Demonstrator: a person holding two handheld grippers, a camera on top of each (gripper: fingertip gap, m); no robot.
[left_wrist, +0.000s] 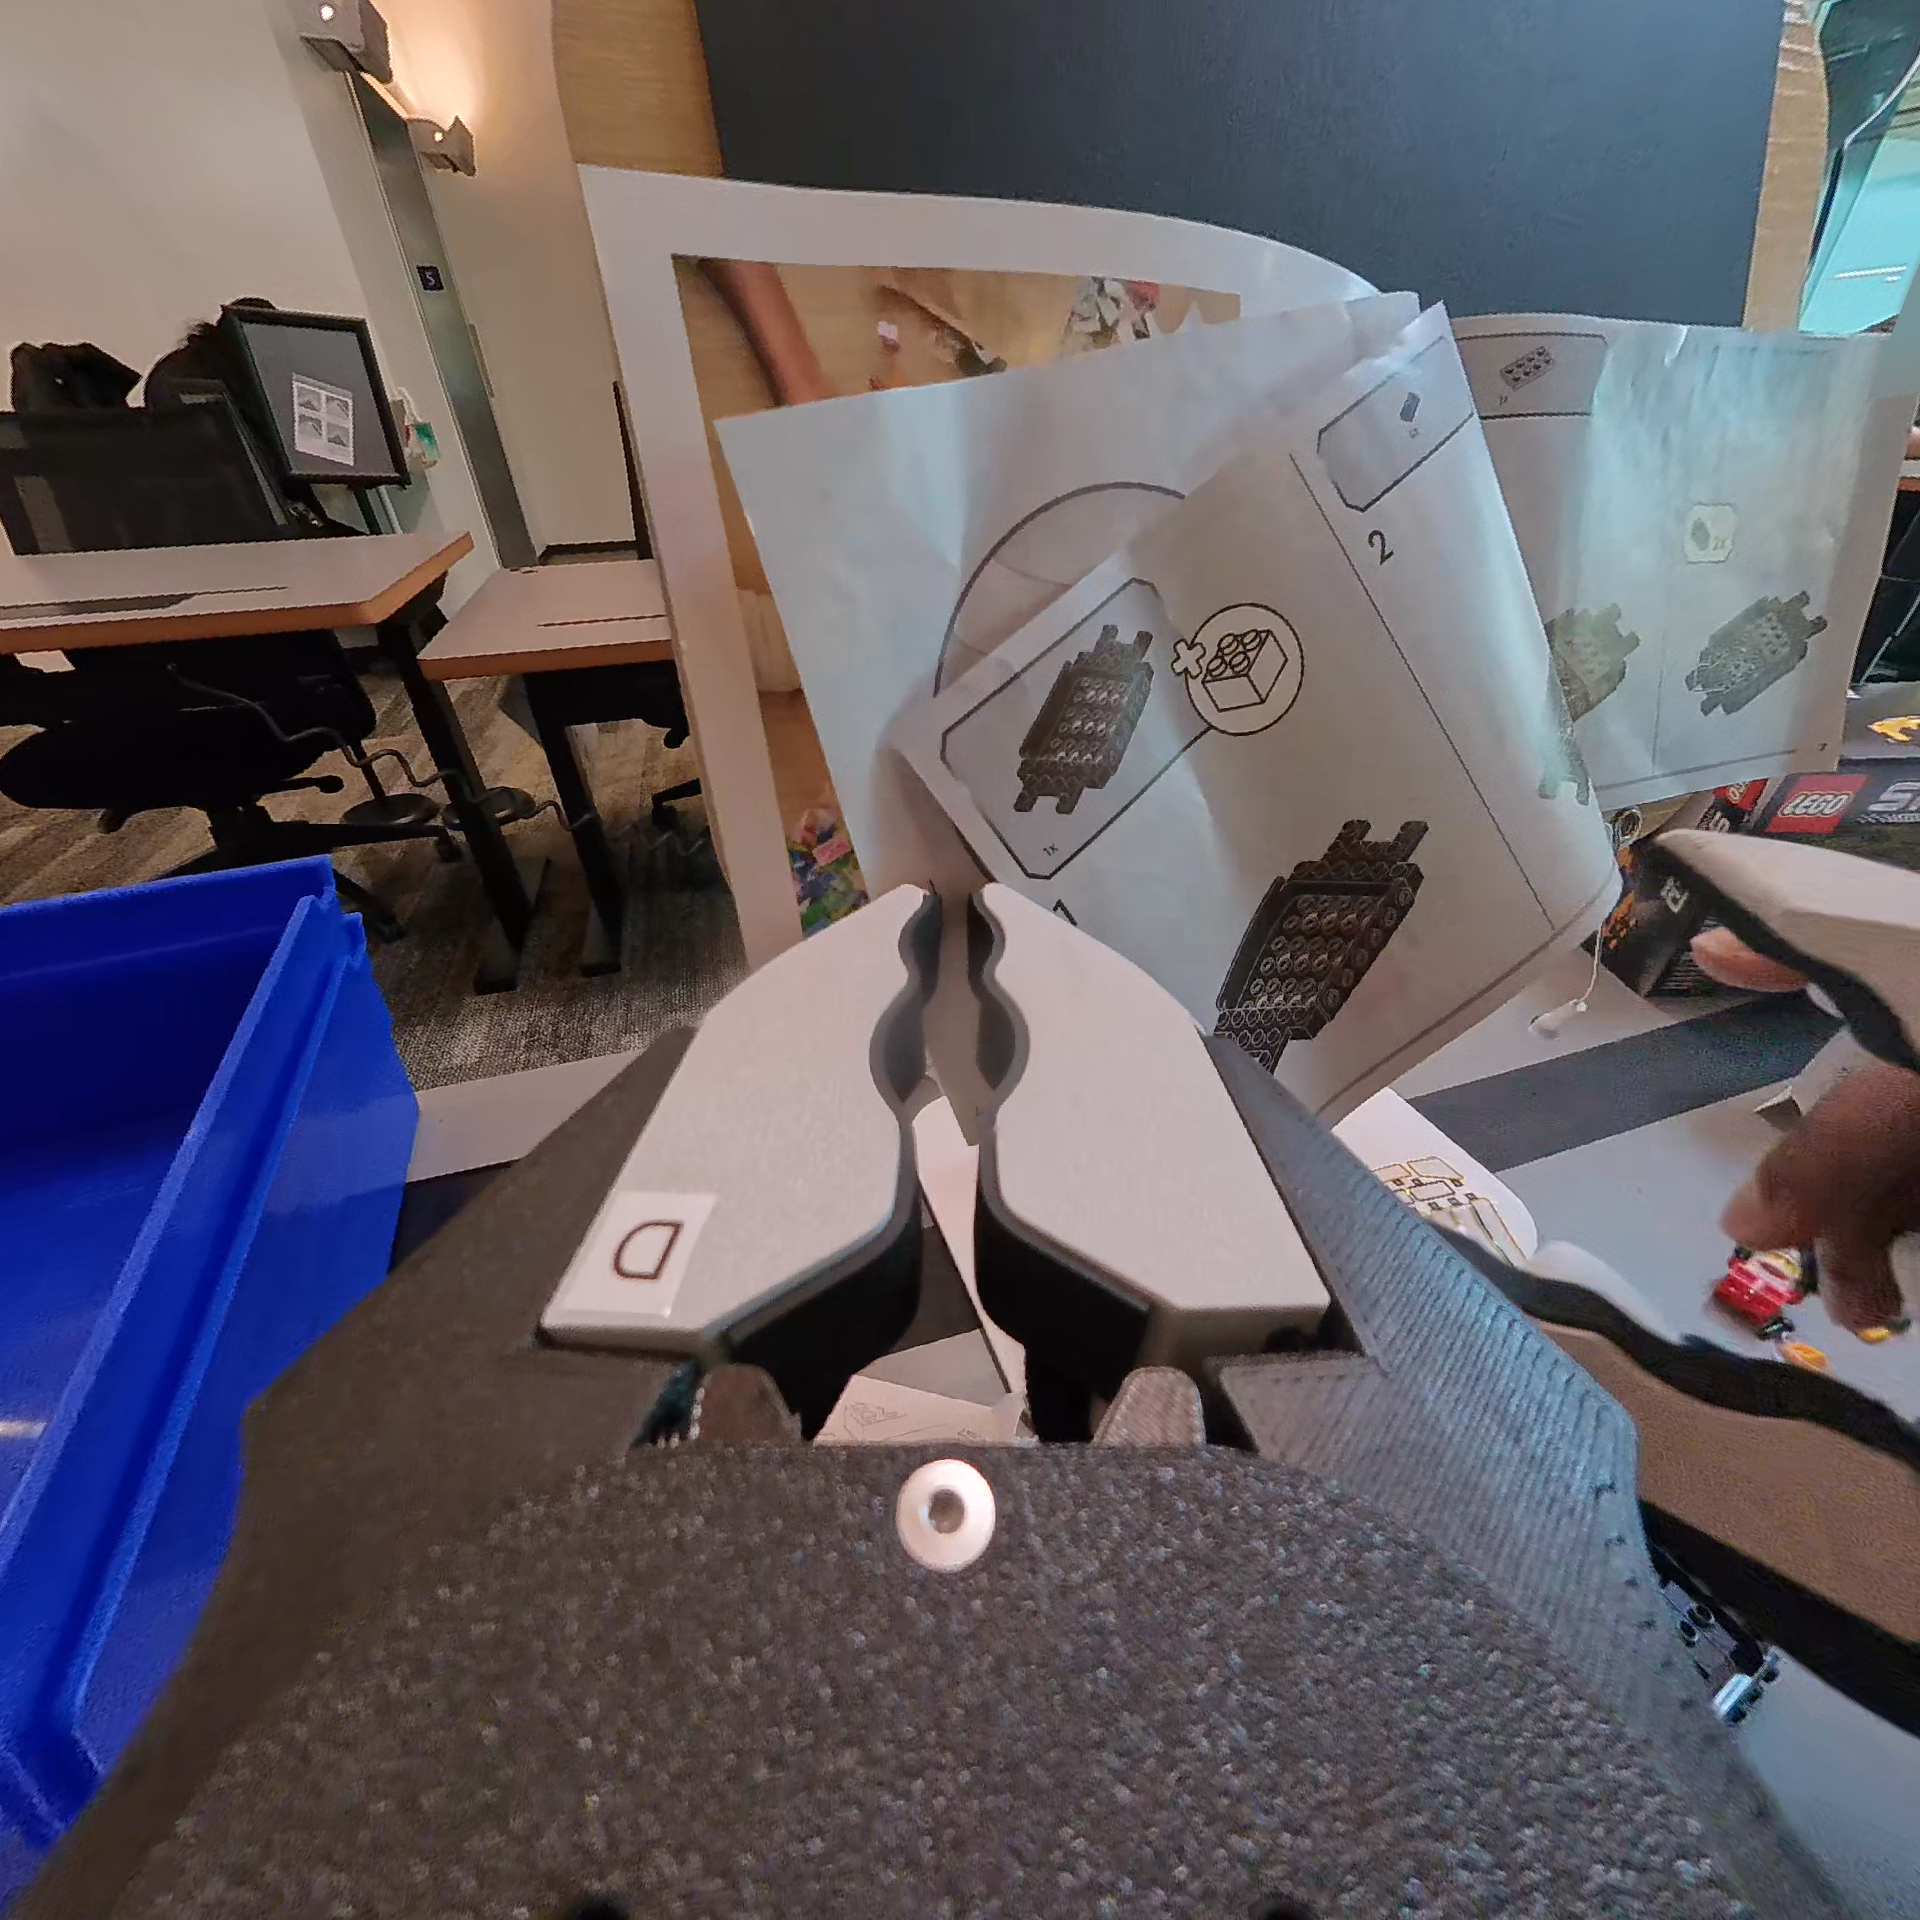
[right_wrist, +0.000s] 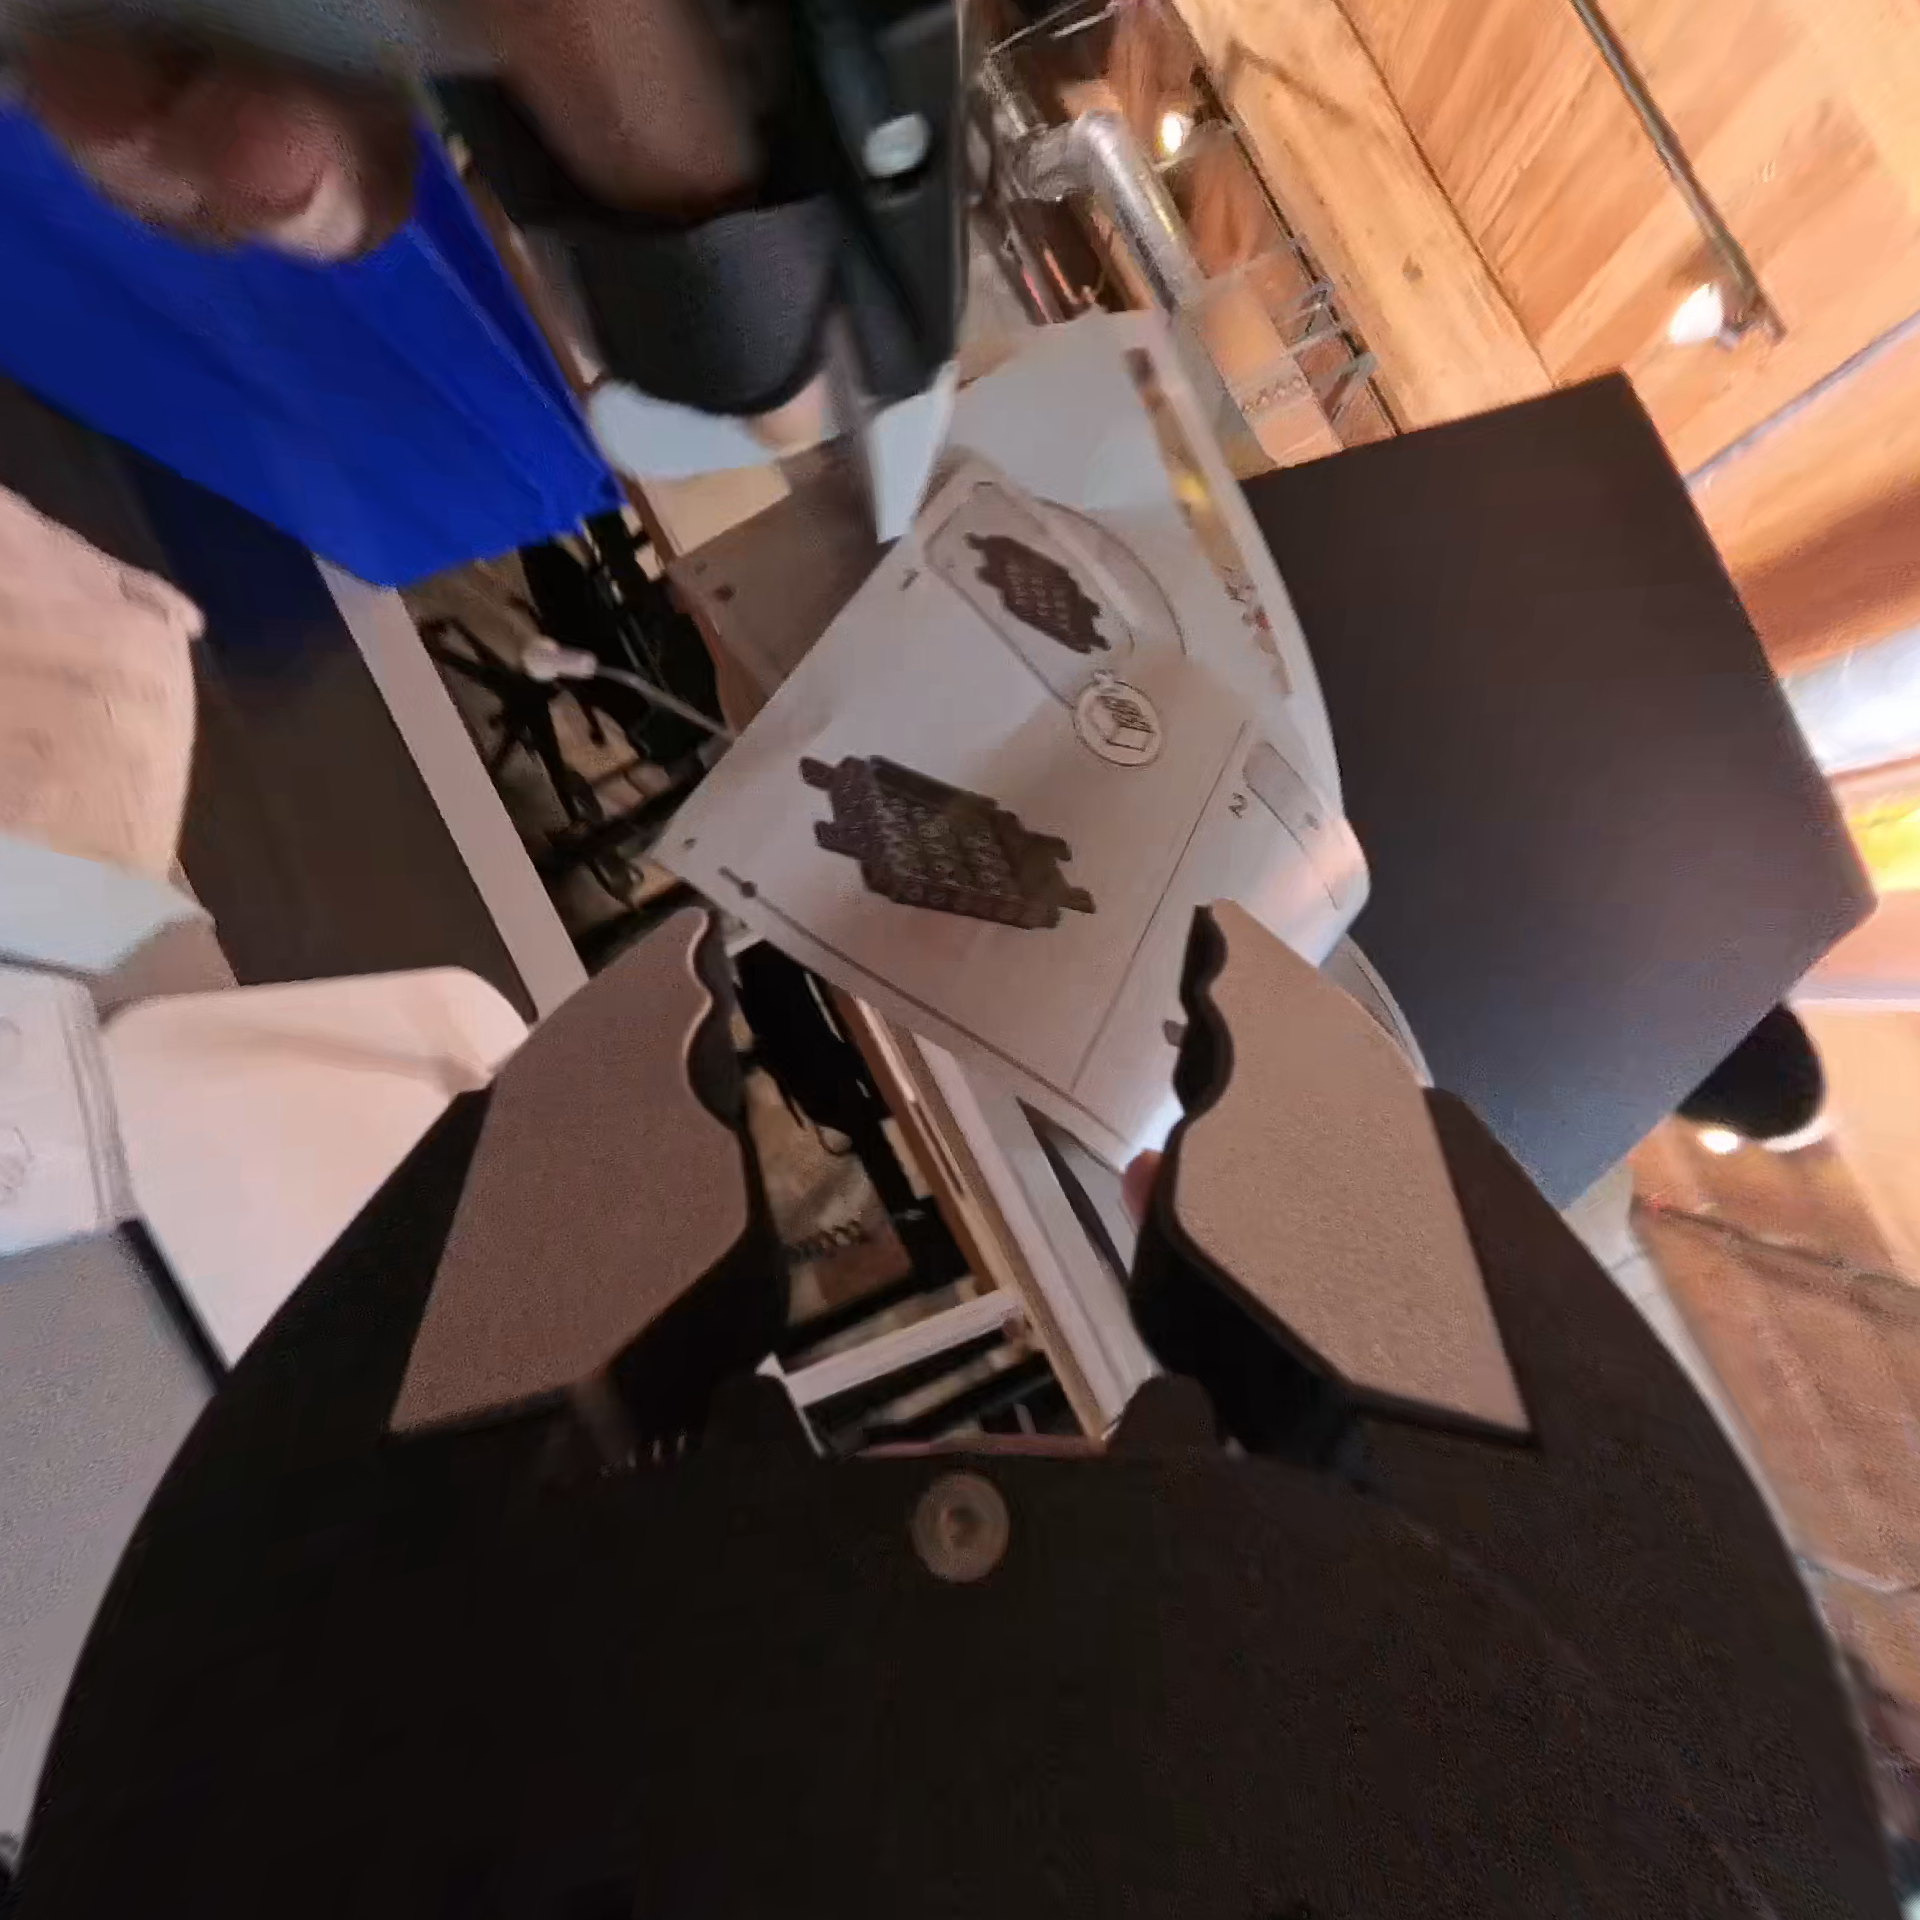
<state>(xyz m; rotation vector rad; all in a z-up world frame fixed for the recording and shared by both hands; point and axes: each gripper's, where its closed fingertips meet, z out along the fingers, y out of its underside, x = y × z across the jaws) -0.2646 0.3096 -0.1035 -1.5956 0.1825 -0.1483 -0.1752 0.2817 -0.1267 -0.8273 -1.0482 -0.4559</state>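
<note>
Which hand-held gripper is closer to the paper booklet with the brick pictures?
Left. The left hand-held gripper is shut on the booklet, pinching a page edge. The right hand-held gripper is open, with the booklet just beyond its fingertips, not gripped.

Grey table (left_wrist: 1621, 1174): blue bin (left_wrist: 156, 1195), toy box (left_wrist: 1704, 914), red minifig (left_wrist: 1761, 1288).

Desks (left_wrist: 239, 592), black chairs (left_wrist: 177, 727), carpet, white wall, wall lamps (left_wrist: 442, 140).
</note>
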